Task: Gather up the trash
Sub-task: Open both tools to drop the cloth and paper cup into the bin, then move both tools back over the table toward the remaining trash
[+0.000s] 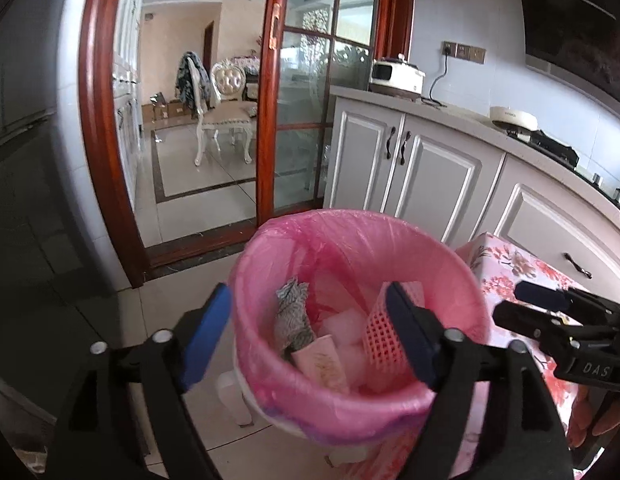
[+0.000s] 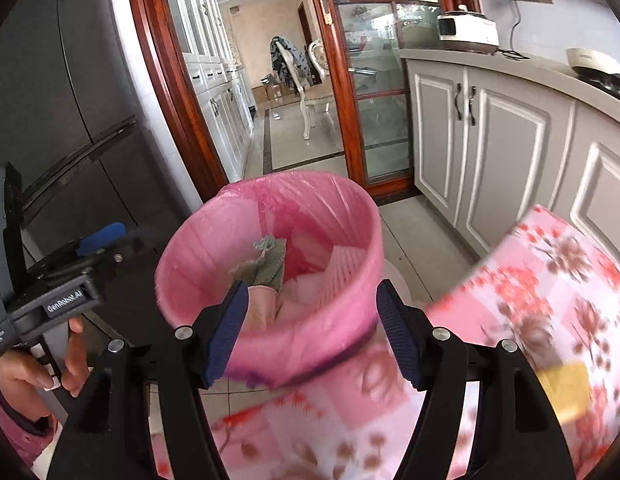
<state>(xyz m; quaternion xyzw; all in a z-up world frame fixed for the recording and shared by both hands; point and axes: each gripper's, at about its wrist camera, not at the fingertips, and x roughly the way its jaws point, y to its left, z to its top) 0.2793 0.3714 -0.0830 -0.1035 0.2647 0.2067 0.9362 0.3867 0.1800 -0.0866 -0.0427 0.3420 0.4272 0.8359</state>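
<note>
Blue-padded, my left gripper (image 1: 310, 336) and right gripper (image 2: 311, 330) both gape empty over the pink-lined round plastic bin (image 1: 349, 404), beside the floral-clothed table (image 2: 549, 280).

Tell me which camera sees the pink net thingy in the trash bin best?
The left wrist view. There the pink mesh piece shows sharply inside the pink-lined bin, right beside the left gripper. In the right wrist view the bin is blurred, and the mesh cannot be made out among the trash.

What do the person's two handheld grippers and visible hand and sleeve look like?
Both the left gripper and the right gripper have black bodies, silver screws and ribbed blue pads. One body reads "GenRobot.AI". The left hand wears a pink sleeve.
</note>
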